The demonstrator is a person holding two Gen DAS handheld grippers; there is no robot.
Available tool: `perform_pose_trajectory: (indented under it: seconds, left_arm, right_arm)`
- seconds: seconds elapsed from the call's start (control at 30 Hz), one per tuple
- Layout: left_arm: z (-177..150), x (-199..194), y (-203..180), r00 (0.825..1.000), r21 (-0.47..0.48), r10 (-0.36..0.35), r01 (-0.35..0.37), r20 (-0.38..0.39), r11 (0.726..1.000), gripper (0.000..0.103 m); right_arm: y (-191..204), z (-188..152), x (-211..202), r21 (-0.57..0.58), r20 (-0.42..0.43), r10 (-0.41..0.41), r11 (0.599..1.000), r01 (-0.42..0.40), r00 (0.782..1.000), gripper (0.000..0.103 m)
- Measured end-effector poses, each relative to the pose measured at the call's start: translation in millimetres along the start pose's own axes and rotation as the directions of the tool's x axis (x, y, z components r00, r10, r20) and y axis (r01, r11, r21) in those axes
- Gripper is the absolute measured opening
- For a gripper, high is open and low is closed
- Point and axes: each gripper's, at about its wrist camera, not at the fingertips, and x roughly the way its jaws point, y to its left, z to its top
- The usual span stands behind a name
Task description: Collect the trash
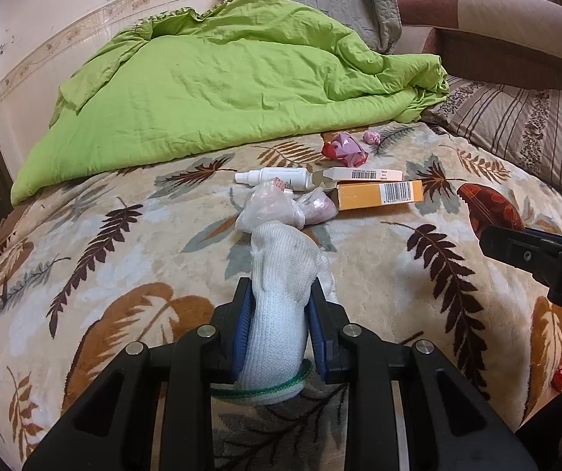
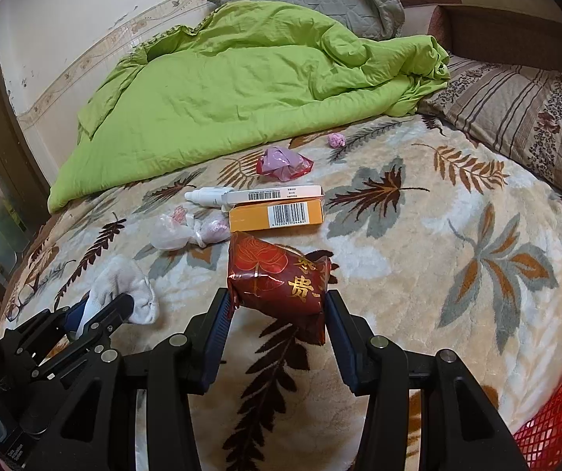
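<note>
Knitted cloth sock [image 1: 281,274], glossy foil packet [image 2: 281,278], plush leaf-patterned blanket [image 2: 418,274].

Two handheld grippers, both black with blue-padded fingers. The left gripper [image 1: 279,314] fills the bottom centre of its own view, its fingers [image 1: 241,322] pressed against both sides of a white sock [image 1: 281,290] that stands up between them. In the right wrist view it lies at the lower left, pointing toward the upper right. The right gripper [image 2: 279,310] sits at bottom centre of its view, fingers [image 2: 339,333] clamping a red packet [image 2: 277,278] with gold print. Its tip shows at the right edge of the left view.
</note>
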Motion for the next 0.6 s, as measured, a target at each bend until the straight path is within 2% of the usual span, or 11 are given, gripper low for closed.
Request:
perform_pose_trajectory:
  seconds: [0.6]
  left_arm:
    - [0.2,-0.4,-4.9,1.000,0.007,0.000,0.000,0.002,1.000,0.026]
  right_arm:
    - [1.0,-0.4,2.6,0.006,-0.002,0.000,1.000,0.000,1.000,0.052]
